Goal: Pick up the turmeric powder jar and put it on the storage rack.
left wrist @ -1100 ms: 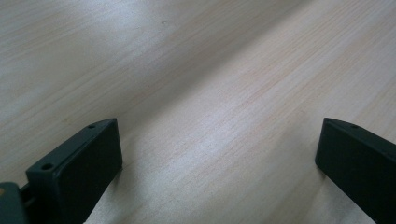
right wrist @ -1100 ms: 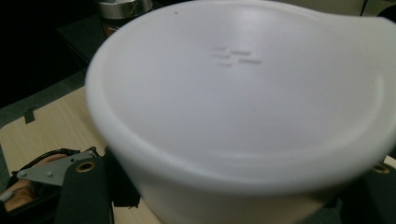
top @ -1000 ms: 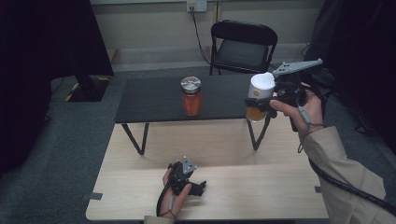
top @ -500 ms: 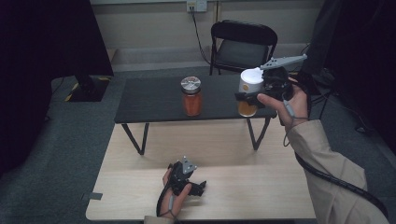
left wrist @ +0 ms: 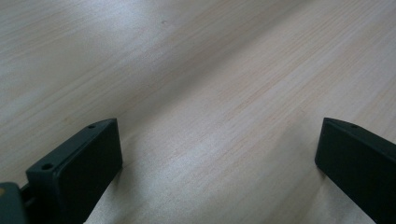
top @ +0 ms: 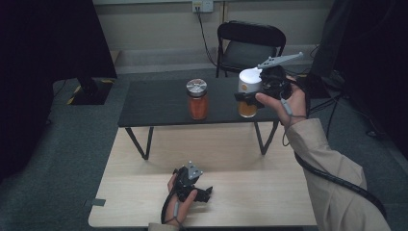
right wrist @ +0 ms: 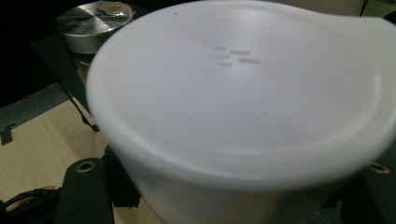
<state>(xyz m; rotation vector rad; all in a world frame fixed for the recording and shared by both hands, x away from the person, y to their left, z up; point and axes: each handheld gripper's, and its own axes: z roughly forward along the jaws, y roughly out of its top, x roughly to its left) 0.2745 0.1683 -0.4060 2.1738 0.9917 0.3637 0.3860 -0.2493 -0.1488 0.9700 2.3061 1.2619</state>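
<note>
A: Where does the white-lidded jar [top: 249, 91] stand now?

B: Off the surface, I'd say. The right tongs [top: 250, 97] are clenched on it just under the lid, holding it over the 3 o'clock end of the black table [top: 159, 103]. In the right gripper view the white lid [right wrist: 243, 93] sits right above the jaws, which press on either side of the jar below it.

A: And the left tongs [top: 204, 194]?

B: Released. They lie on the wooden table [top: 250, 192] at about 6 o'clock, jaws spread wide with bare wood [left wrist: 210, 93] between them.

A: What does the carrying need, in your view?

B: Keep the jar upright; amber contents show through its lower part, and the grip is high, near the lid, so tilting could let it swing or slip. I'd bring it down straight and make sure the base lies flat before loosening.

A: Anything in the way?

B: The red jar with the silver lid [top: 197, 98] stands toward 9 o'clock from the held jar, apart from it but near enough to knock if the hand goes far that way. A black folding chair [top: 250, 43] stands behind at 12 o'clock, and a cable [top: 337, 180] trails along the person's right sleeve [top: 332, 168].
</note>
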